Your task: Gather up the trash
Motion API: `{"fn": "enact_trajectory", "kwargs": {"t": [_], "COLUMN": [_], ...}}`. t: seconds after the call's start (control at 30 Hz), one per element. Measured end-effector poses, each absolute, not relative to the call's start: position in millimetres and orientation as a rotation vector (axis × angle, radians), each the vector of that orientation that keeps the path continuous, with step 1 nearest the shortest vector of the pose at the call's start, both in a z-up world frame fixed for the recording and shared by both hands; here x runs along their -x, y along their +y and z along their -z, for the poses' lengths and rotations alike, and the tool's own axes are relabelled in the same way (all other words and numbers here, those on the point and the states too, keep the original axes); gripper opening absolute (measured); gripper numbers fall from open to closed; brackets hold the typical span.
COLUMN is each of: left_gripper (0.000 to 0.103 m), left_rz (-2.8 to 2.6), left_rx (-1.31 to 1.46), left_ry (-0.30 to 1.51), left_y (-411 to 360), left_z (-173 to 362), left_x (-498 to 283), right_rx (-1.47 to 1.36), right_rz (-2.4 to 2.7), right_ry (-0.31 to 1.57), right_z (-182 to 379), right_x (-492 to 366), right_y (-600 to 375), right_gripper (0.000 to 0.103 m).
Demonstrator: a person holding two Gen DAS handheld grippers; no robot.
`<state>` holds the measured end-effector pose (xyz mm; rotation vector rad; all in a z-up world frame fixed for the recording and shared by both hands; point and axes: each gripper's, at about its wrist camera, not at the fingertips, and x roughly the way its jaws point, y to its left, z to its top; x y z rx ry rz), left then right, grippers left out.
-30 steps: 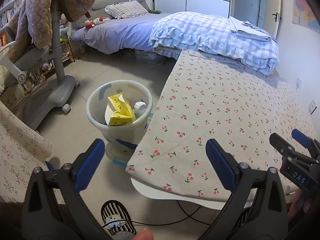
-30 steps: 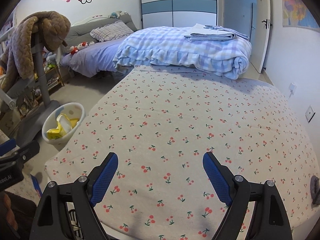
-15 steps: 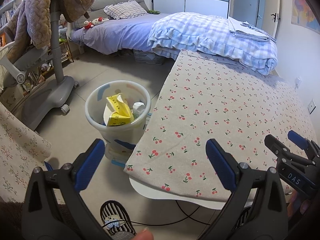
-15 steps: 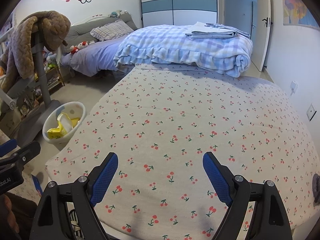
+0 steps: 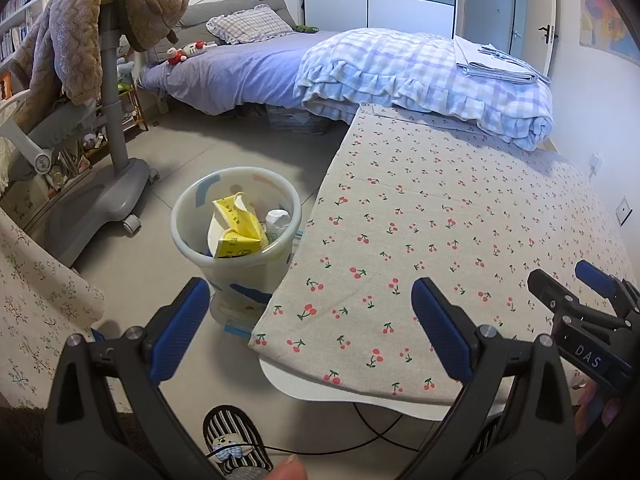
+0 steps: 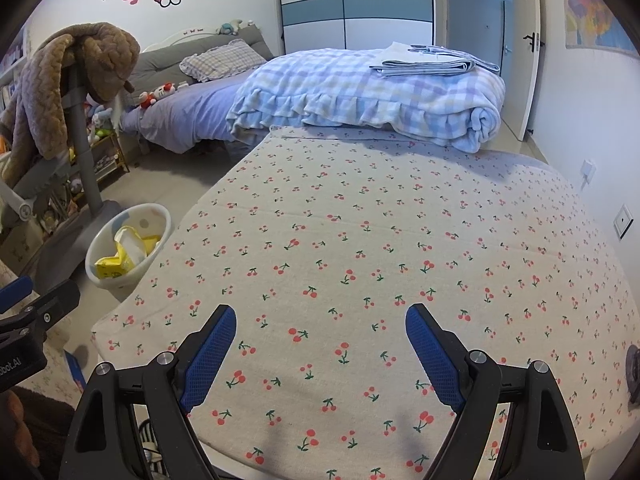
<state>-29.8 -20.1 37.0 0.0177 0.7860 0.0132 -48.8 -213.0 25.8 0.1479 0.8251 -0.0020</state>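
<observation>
A white trash bin (image 5: pixel 188 216) stands on the floor by the table's left edge. It holds a yellow tissue pack (image 5: pixel 236 228) and a small white bottle (image 5: pixel 278 218). The bin also shows in the right wrist view (image 6: pixel 132 216). My left gripper (image 5: pixel 310 300) is open and empty, over the table's near left corner beside the bin. My right gripper (image 6: pixel 320 332) is open and empty, low over the cherry-print tablecloth (image 6: pixel 380 240). No loose trash shows on the cloth.
A bed with a folded checked blanket (image 6: pixel 360 92) abuts the table's far end. A grey stand draped with a brown blanket (image 5: pixel 108 80) is left of the bin. A striped slipper (image 5: pixel 236 436) and a cable lie on the floor below. A dark object (image 6: pixel 633 364) sits at the table's right edge.
Both grippers have drifted back slightly, so the table and bin sit a little farther off. Both stay open and empty.
</observation>
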Motion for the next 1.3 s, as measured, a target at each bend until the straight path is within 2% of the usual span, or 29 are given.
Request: {"fn": "enact_trajectory", "kwargs": {"t": [1.3], "left_gripper": [0.100], "left_rz": [-0.010], "left_rx": [0.008], "left_ry": [0.786], "left_y": [-16.5], "left_z": [-40.0], "left_x": [28.5], "right_rx": [-0.152], "right_rz": [0.003], "right_ry": [0.798], "right_z": [-33.2], "right_x": [48.6], "right_y": [-209.9], "right_gripper": [0.088]}}
